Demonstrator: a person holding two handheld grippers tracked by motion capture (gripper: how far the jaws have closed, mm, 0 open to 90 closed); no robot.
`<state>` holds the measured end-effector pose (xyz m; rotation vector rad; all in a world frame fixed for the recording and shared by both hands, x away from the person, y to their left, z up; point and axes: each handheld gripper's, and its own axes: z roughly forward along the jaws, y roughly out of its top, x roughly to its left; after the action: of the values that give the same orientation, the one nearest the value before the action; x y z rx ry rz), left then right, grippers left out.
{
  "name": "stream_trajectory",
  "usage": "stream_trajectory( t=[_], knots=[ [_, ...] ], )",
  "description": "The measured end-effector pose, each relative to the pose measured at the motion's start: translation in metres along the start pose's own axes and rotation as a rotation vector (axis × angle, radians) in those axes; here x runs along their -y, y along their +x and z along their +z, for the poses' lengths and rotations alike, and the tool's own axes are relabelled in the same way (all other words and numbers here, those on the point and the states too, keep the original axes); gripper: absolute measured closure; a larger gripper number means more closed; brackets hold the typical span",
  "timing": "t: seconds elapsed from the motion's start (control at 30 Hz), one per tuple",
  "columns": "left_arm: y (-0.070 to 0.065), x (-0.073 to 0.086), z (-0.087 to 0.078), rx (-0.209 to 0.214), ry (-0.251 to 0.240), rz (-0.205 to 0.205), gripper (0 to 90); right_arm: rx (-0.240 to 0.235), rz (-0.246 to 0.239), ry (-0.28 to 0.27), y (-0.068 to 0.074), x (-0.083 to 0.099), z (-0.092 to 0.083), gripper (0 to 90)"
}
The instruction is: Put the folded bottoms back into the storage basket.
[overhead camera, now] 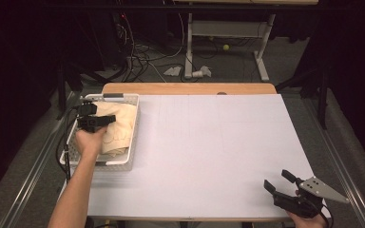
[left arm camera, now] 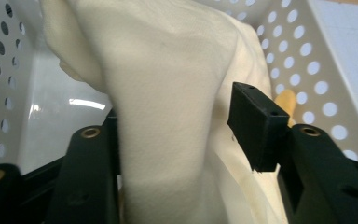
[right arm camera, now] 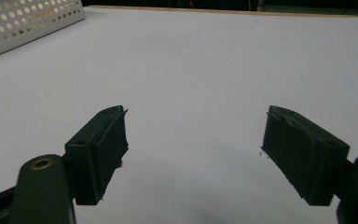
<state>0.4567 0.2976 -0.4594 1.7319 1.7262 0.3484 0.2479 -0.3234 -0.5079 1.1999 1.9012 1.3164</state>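
A cream cloth (overhead camera: 119, 128) lies bunched in a white perforated basket (overhead camera: 135, 124) at the table's left side. My left gripper (overhead camera: 108, 119) reaches into the basket over the cloth. In the left gripper view a raised fold of the cloth (left arm camera: 168, 70) stands between the jaws of the left gripper (left arm camera: 177, 116). They are parted, and the right pad (left arm camera: 254, 126) sits just off the fabric. My right gripper (overhead camera: 276, 178) rests near the table's front right corner. In the right gripper view the right gripper (right arm camera: 193, 126) is wide open over the bare white sheet.
A white sheet (overhead camera: 209, 142) covers the tabletop, with a wooden edge (overhead camera: 190, 88) at the far side. The basket's perforated wall (left arm camera: 307, 70) rises close to the left gripper. Beyond the table, cables and a desk frame (overhead camera: 228, 33) stand on the floor.
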Motion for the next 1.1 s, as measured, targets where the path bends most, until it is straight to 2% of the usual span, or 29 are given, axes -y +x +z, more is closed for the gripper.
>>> stream_trajectory(
  t=[0.3,1.1],
  knots=[
    [0.003,-0.001,0.001,-0.006,0.003,-0.021,39.2,0.000,0.003,-0.004,0.000,0.000,0.000,22.6],
    [0.014,0.001,-0.012,-0.073,0.006,-0.009,37.2,0.000,0.002,-0.004,0.000,0.000,0.000,22.6]
  ],
)
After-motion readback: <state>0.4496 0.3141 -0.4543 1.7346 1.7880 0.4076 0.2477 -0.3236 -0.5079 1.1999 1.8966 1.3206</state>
